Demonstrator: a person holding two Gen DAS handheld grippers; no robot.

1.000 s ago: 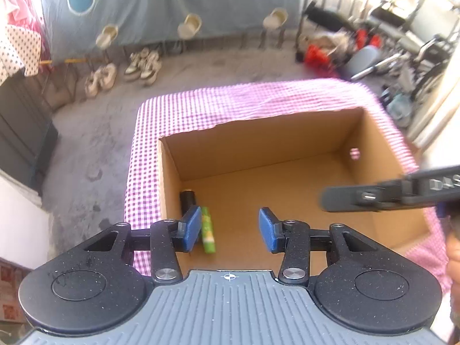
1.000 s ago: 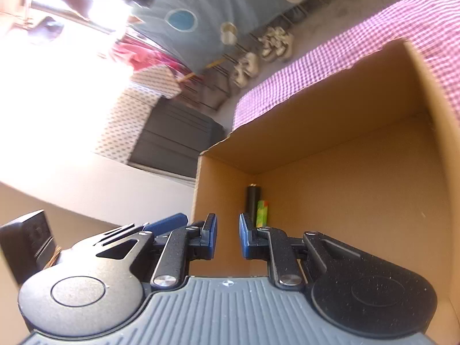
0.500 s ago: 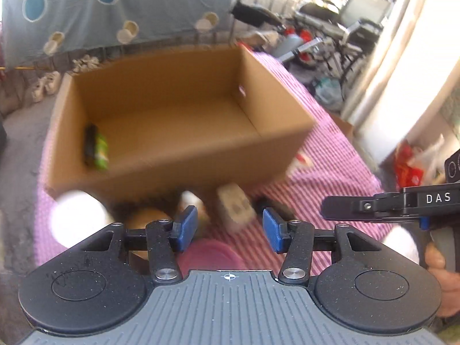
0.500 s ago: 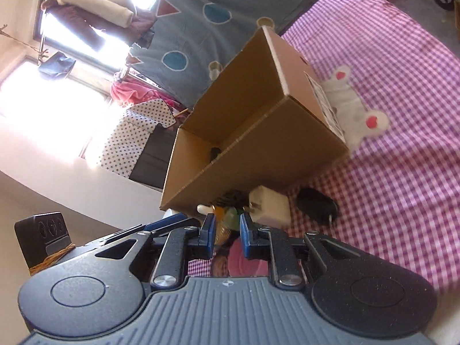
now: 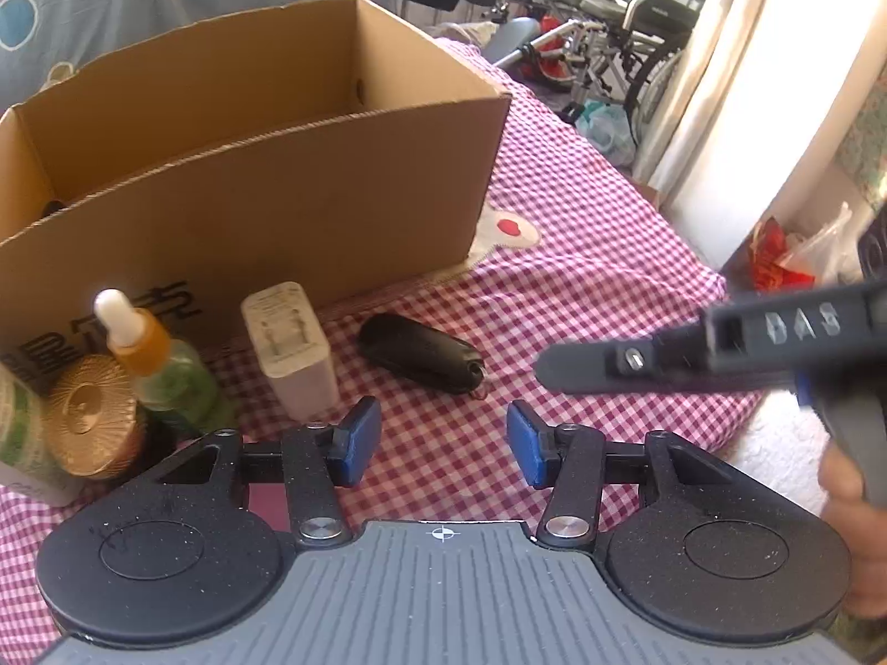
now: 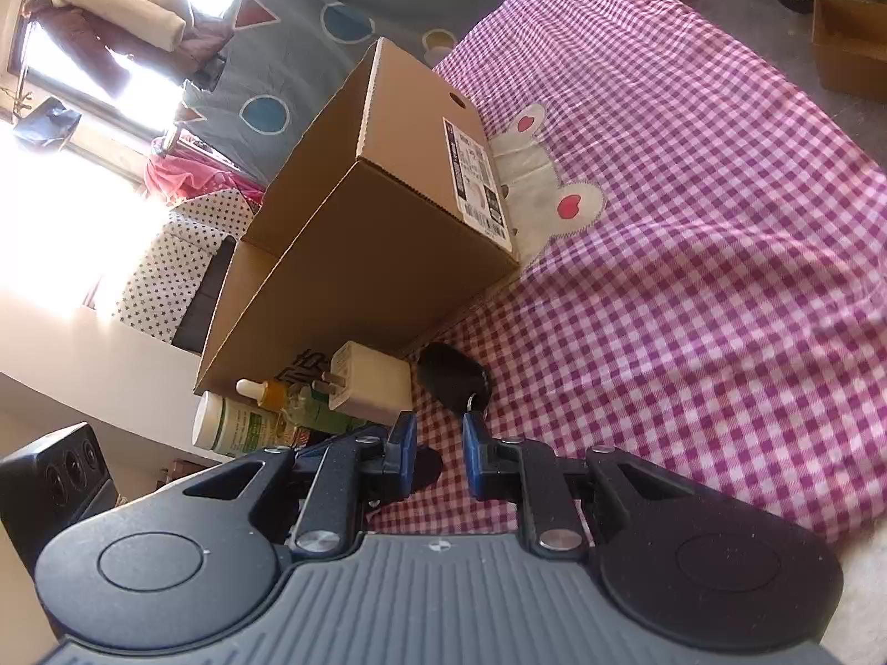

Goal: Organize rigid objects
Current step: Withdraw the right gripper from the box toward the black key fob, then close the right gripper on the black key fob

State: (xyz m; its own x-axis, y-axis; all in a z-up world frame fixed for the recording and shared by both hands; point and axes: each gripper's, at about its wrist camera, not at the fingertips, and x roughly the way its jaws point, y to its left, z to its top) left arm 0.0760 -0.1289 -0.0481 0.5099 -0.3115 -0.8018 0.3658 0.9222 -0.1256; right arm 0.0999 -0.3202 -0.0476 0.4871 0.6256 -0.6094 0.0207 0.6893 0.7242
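Note:
An open cardboard box (image 5: 266, 183) stands on the pink checked cloth (image 5: 582, 277). In front of it stand a white charger plug (image 5: 291, 343), a black key case (image 5: 421, 352), a dropper bottle (image 5: 161, 366), a gold-lidded jar (image 5: 91, 424) and a white bottle (image 6: 238, 432). My left gripper (image 5: 441, 449) is open and empty, low over the cloth just short of the key case. My right gripper (image 6: 435, 454) is open with a narrow gap, empty, right behind the key case (image 6: 454, 379) and charger (image 6: 368, 385). The right gripper's body (image 5: 720, 343) shows at the right of the left wrist view.
The box (image 6: 377, 233) carries a white label on its end. A rabbit patch (image 6: 554, 194) is sewn on the cloth beside it. Wheelchairs and clutter (image 5: 599, 44) stand beyond the table; a small cardboard box (image 6: 848, 44) sits on the floor.
Both grippers have pulled back out of the box and come down low over the cloth in front of it. The objects beside the box have come into view.

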